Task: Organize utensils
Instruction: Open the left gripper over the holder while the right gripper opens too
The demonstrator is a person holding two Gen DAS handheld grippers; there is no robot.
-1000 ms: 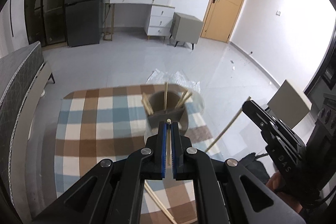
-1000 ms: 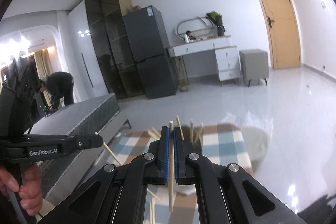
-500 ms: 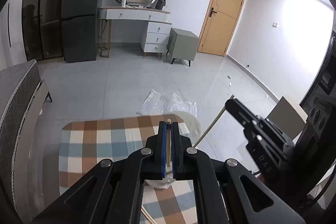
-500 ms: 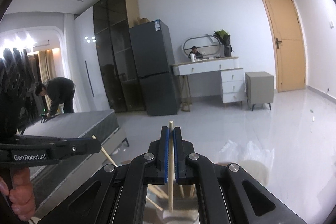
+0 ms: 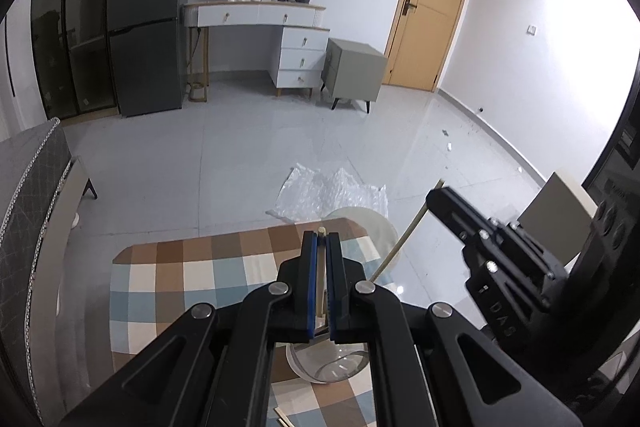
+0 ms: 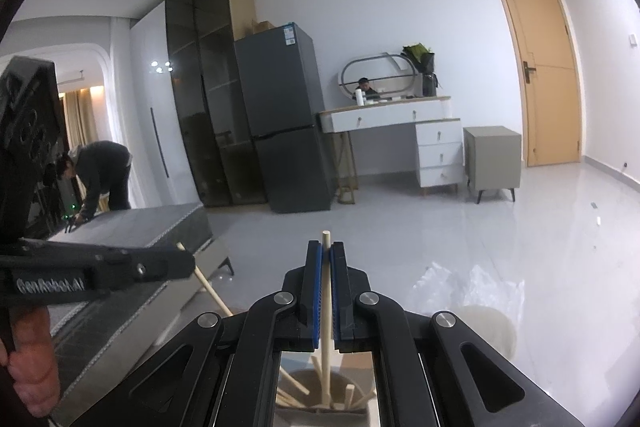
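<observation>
My left gripper (image 5: 321,239) is shut on a pale wooden chopstick (image 5: 320,293), whose tip shows above the blue pads. It hangs over the far part of the checked tablecloth (image 5: 180,279). My right gripper (image 6: 326,247) is shut on a second chopstick (image 6: 326,307), held upright. Below it stands a beige holder (image 6: 304,381) with several chopsticks in it. In the left wrist view the right gripper (image 5: 436,197) is at the right with its chopstick (image 5: 404,239) slanting down. In the right wrist view the left gripper (image 6: 188,265) is at the left with a hand (image 6: 32,367) on it.
A clear glass bowl (image 5: 328,367) and a loose chopstick (image 5: 282,417) lie on the cloth under my left gripper. Past the table's far edge are a round white stool (image 5: 364,223) and bubble wrap (image 5: 332,191) on the floor. A person (image 6: 100,171) bends over a bed at the left.
Both grippers have moved forward over the table, still shut on their chopsticks. The holder has dropped out of the left wrist view and sunk to the bottom edge of the right wrist view.
</observation>
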